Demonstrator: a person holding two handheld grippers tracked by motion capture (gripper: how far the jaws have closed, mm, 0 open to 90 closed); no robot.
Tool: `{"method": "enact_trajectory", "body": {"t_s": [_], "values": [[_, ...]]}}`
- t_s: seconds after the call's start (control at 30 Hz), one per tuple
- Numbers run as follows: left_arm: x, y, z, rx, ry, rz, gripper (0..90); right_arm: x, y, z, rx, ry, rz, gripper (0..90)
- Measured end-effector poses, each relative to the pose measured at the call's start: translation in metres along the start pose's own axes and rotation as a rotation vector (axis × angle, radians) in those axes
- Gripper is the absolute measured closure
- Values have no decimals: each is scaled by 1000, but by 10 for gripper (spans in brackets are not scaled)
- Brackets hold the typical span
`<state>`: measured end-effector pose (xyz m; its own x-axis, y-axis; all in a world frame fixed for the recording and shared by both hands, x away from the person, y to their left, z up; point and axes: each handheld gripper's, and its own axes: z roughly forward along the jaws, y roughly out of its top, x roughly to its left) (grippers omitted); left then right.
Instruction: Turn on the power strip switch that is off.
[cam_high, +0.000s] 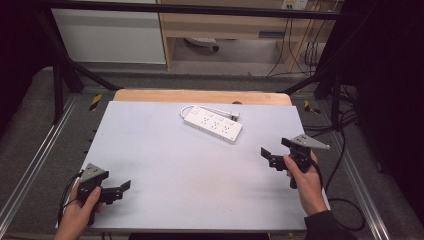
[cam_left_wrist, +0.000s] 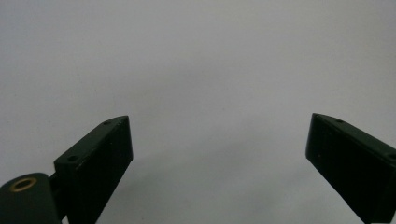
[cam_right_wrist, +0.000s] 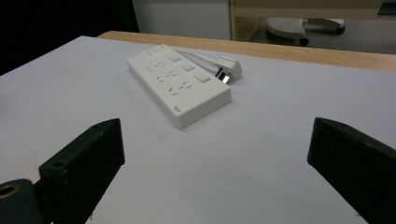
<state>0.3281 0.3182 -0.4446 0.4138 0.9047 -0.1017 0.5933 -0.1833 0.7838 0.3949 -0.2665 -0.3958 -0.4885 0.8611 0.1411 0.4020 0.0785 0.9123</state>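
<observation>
A white power strip (cam_high: 213, 123) lies flat on the far middle of the white tabletop (cam_high: 170, 160), its short cable looped back and its plug (cam_high: 235, 116) resting beside it. In the right gripper view the power strip (cam_right_wrist: 180, 86) sits ahead and slightly left, with the plug (cam_right_wrist: 229, 67) behind it. My right gripper (cam_high: 274, 148) is open at the table's right side, jaws pointing left toward the strip and well short of it; my right gripper (cam_right_wrist: 215, 123) holds nothing. My left gripper (cam_high: 123, 188) is low at the front left; my left gripper (cam_left_wrist: 219, 123) is open over bare tabletop.
A wooden edge (cam_high: 200, 96) borders the far side of the tabletop. Metal frame rails (cam_high: 30, 165) run along both sides. Black cables (cam_high: 345, 150) trail off the right edge. A wooden cabinet (cam_high: 225, 25) and a chair base stand beyond the table.
</observation>
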Motion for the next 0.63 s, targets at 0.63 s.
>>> {"method": "enact_trajectory", "body": {"t_s": [0.63], "values": [[0,0,-1,0,3,1,73,0,-56,-6,113,-40,-47,37]]}}
